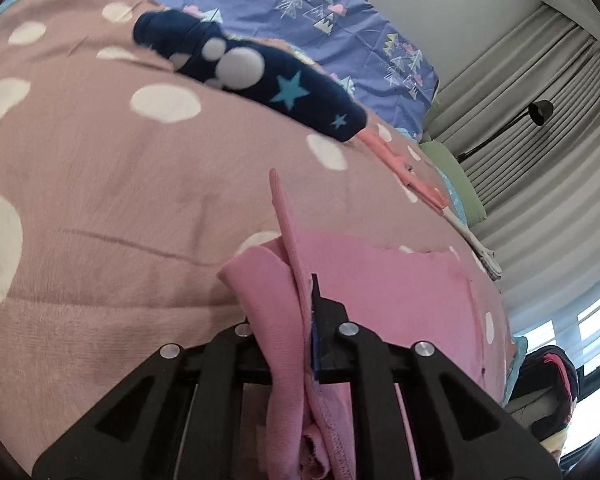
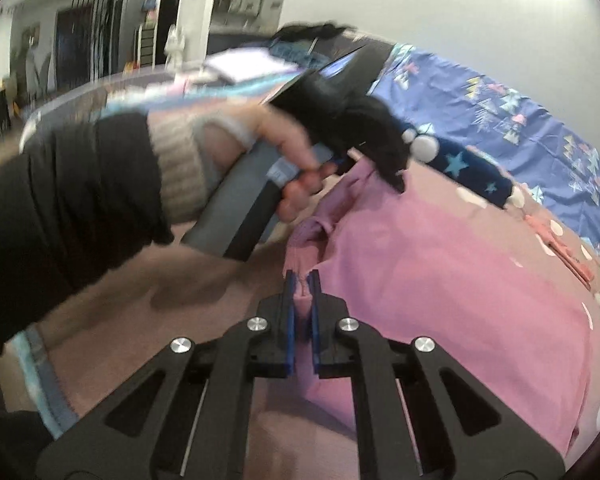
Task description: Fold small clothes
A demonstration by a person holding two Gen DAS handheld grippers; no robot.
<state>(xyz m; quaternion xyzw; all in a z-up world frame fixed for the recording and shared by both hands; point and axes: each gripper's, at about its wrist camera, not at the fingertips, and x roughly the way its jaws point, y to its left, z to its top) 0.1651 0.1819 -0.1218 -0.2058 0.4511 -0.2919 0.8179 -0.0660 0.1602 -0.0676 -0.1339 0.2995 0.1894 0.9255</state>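
**Both grippers pinching one edge of the pink garment**

The small pink knit garment (image 2: 440, 280) is lying mostly flat on the dusty-pink bedspread with white polka dots (image 1: 100, 168), filling the right wrist view from centre out toward 3 and 4 o'clock. Its near edge is being lifted at two spots. The right gripper (image 2: 302, 280) is clamping a bunched bit of hem between its blue-padded fingers, which are sitting almost together with only the cloth between them. The left gripper (image 1: 300, 320) is gripping a folded hem too; only one finger is showing clearly, the fabric is draping over and hiding the other, and the cloth is standing up between them, so the jaws are looking closed on it. The person's left hand (image 2: 284, 148), in a black sleeve with a beige cuff, is holding that gripper at 11 o'clock of the right view.

Beyond the garment, at about 12 to 1 o'clock in the left view, a navy sock with turquoise stars and white dots (image 1: 260, 80) is lying on the spread, with a coral-pink strip of fabric (image 1: 400, 164) past it toward 2 o'clock.

Risks, as I am judging them: both pinches are shallow and bunched, so a quick carry could be slipping one corner free and skewing the fold; uneven lifting could be creasing the body; a wide sweep could be dragging the sock.
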